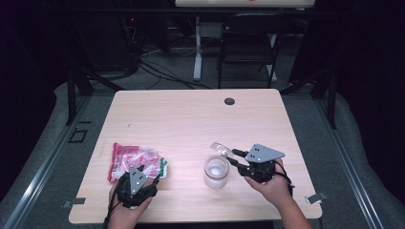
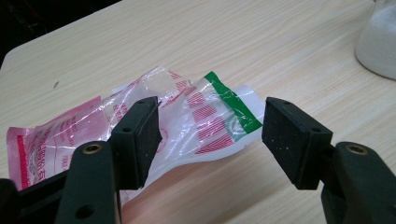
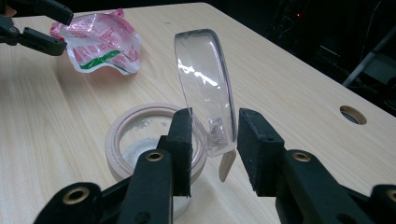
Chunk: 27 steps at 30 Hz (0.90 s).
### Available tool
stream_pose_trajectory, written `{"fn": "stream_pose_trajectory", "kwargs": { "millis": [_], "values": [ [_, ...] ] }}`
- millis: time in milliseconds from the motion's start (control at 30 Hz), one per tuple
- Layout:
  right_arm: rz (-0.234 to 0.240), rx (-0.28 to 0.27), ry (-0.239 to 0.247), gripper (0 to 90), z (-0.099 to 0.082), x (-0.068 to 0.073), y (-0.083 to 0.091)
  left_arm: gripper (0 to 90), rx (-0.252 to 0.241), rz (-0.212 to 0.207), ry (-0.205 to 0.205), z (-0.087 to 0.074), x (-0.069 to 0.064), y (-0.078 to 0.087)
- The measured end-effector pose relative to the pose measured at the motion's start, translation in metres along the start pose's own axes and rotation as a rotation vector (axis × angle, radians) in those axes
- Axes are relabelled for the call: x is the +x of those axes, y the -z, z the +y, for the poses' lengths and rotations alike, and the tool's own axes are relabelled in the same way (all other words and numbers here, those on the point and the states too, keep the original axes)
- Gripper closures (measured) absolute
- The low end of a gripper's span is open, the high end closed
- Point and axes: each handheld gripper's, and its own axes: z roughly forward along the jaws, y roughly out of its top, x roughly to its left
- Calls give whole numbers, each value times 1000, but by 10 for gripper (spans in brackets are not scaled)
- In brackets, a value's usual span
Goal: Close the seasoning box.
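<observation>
A crumpled pink, red and green plastic bag (image 1: 136,160) (image 2: 196,116) (image 3: 100,39) lies at the table's front left. My left gripper (image 1: 143,167) (image 2: 212,135) stands open just above the bag's green-striped corner, with nothing between its pads. A glass jar (image 1: 216,171) (image 3: 135,135) (image 2: 378,42) holding white powder stands open-topped at the front centre. My right gripper (image 1: 234,156) (image 3: 215,135) is shut on the edge of a clear round lid (image 1: 220,148) (image 3: 205,79), which it holds on edge just above and beside the jar's rim. The left gripper (image 3: 65,31) also appears far off in the right gripper view.
The light wooden table (image 1: 191,119) has a cable hole (image 1: 229,101) (image 3: 353,115) near its far edge. Behind it stand a black folding chair (image 1: 250,43) and a white desk leg (image 1: 197,47), among cables on the dark floor.
</observation>
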Motion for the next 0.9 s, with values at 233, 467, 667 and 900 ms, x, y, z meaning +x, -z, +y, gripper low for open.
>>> {"fn": "stream_pose_trajectory", "kwargs": {
  "millis": [233,467,667,900],
  "values": [
    [4,-1,6,651,0,2,0,370,-9,-8,4,1,-1,1],
    [8,5,13,647,0,2,0,369,-4,-11,1,1,-2,0],
    [15,7,24,637,-1,4,1,370,-4,-14,-3,1,-1,0],
    [28,6,35,620,-1,6,1,370,-8,-14,-7,2,-3,1]
  ]
}}
